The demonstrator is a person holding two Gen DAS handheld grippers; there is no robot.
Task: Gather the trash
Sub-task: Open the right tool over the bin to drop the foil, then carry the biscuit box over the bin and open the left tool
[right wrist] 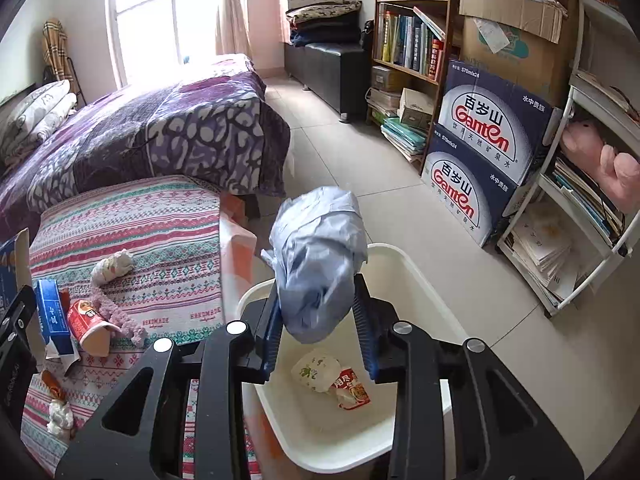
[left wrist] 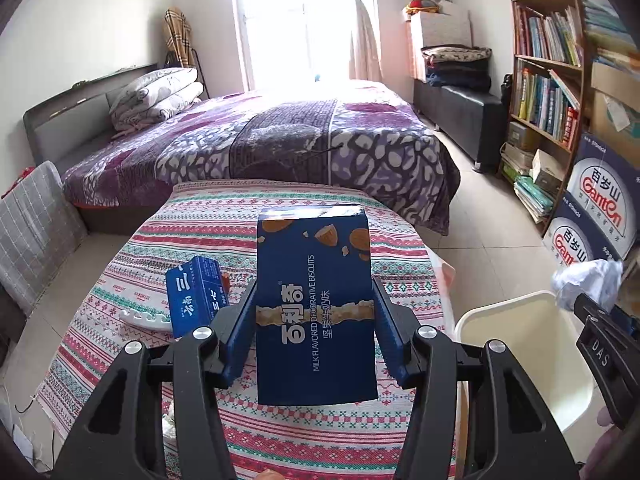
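I am clamping the crumpled paper in my right hand-held gripper at frame centre, directly above the white bin, ready to drop it in, while my left hand-held gripper is gripping the biscuit box above the table.

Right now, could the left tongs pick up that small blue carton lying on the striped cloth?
Probably not yet. The left tongs are closed on the big blue biscuit box, so nothing else fits between them. The small blue carton lies close by on their left, uncovered; once the box is dropped, the way looks free.
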